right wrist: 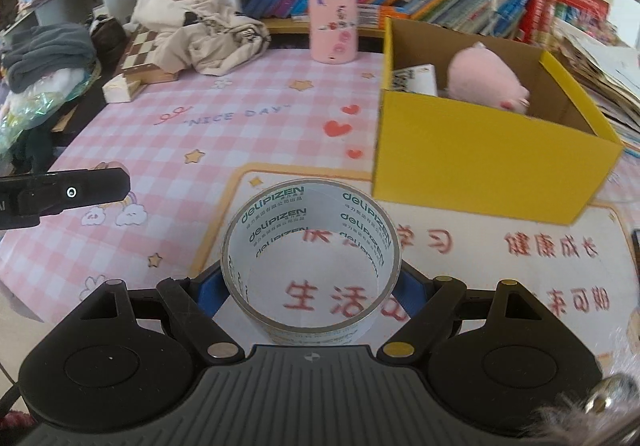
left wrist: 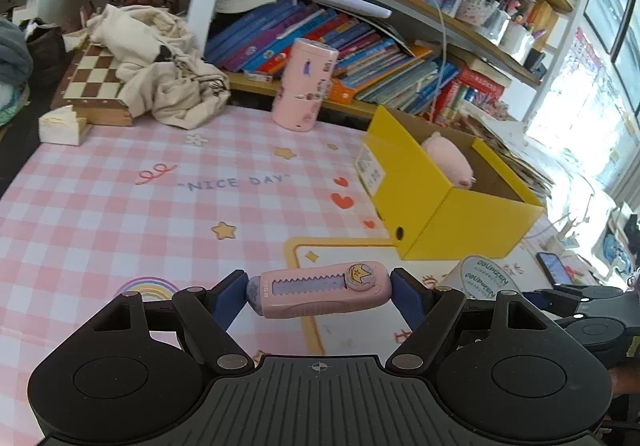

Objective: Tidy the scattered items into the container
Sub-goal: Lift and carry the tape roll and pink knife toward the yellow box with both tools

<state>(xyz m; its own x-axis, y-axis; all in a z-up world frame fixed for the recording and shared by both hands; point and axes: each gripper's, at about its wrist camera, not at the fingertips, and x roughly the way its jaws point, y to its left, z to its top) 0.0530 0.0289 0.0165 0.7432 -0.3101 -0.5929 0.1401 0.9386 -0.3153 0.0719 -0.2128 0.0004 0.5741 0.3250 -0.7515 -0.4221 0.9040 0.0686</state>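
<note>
My left gripper (left wrist: pixel 318 292) is shut on a pink utility knife (left wrist: pixel 320 289), held crosswise between the blue pads above the pink checked mat. My right gripper (right wrist: pixel 310 286) is shut on a clear tape roll (right wrist: pixel 310 258), held with its opening facing the camera; the roll also shows in the left wrist view (left wrist: pixel 482 278). The yellow cardboard box (right wrist: pixel 480 161) stands ahead and right of both grippers, open on top, and it also shows in the left wrist view (left wrist: pixel 452 221). Inside it lie a pink plush pig (right wrist: pixel 486 79) and a small white box (right wrist: pixel 416 79).
A pink cylinder tin (right wrist: pixel 333 17) stands at the mat's far edge. A beige cloth (right wrist: pixel 200 33) lies on a chessboard (right wrist: pixel 140 53) at the far left. Book-filled shelves (left wrist: pixel 360 45) run behind. A phone (left wrist: pixel 554 268) lies at the right. The left gripper's body (right wrist: pixel 64 193) shows at the left.
</note>
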